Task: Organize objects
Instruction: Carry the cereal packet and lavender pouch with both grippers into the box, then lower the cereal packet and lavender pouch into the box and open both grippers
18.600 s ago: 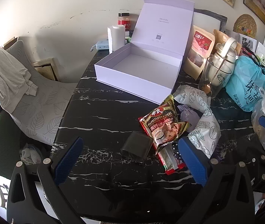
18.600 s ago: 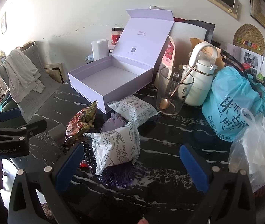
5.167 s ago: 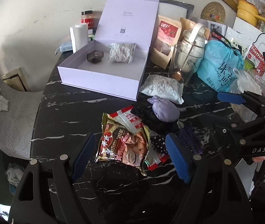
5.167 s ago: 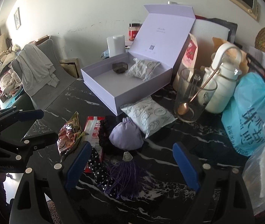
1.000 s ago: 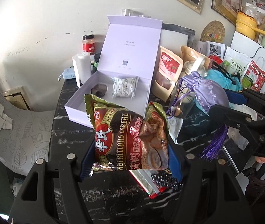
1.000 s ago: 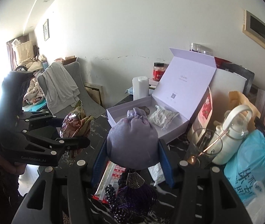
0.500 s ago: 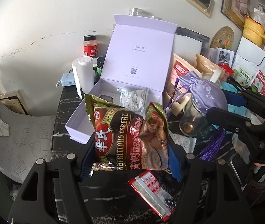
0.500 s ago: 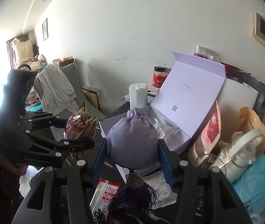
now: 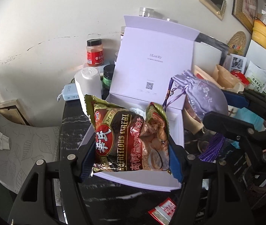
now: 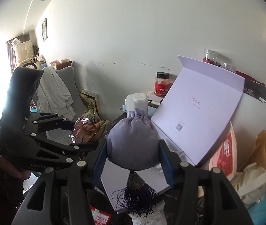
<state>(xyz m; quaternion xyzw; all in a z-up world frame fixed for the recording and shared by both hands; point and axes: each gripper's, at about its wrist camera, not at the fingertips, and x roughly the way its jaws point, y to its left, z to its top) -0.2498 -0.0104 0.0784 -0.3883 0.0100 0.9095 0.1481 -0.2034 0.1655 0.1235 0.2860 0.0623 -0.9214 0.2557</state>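
My left gripper is shut on a brown and gold cereal packet and holds it in the air over the open lilac gift box. The packet hides most of the box's inside. My right gripper is shut on a lilac drawstring pouch with a dark purple tassel, held above the box's right part. The pouch and right gripper also show in the left wrist view, right of the packet. The left gripper and packet show in the right wrist view.
The box lid stands upright behind. A white bottle, red jar and dark jar stand behind the box. A red sachet lies on the black marble table. Snack bags, a kettle and clutter crowd the right.
Both grippers have carried their loads forward, over the box. The box now lies directly under the packet and pouch.
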